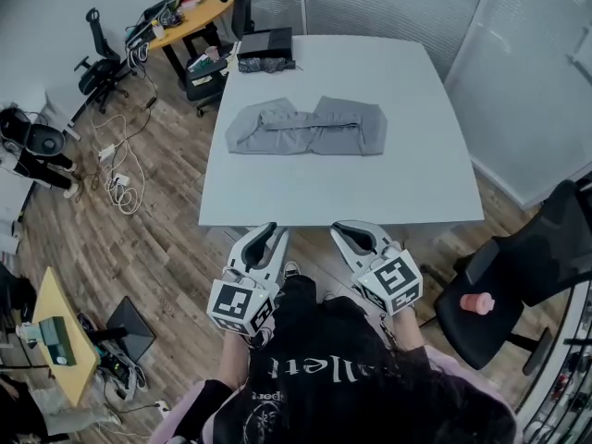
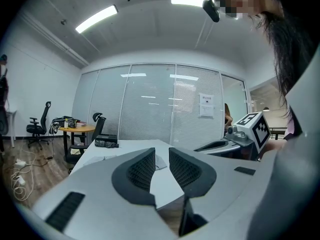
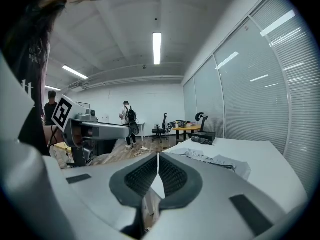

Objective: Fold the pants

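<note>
Grey pants point(image 1: 310, 126) lie folded across the far middle of the white table point(image 1: 333, 188). Both grippers hang off the table's near edge, in front of the person, apart from the pants. My left gripper point(image 1: 268, 233) stands open with a narrow gap and nothing between its jaws; in the left gripper view point(image 2: 161, 152) a bit of the pants point(image 2: 100, 158) shows beyond it. My right gripper point(image 1: 345, 231) is shut and empty, its pads together in the right gripper view point(image 3: 158, 157). There the pants point(image 3: 212, 158) lie further along the tabletop.
A black box with a dark cloth point(image 1: 265, 46) sits at the table's far left corner. A black chair point(image 1: 518, 280) stands at the right. A wooden desk point(image 1: 190, 17), office chairs and floor cables point(image 1: 125, 181) are at the left. A person point(image 3: 129, 121) stands far off.
</note>
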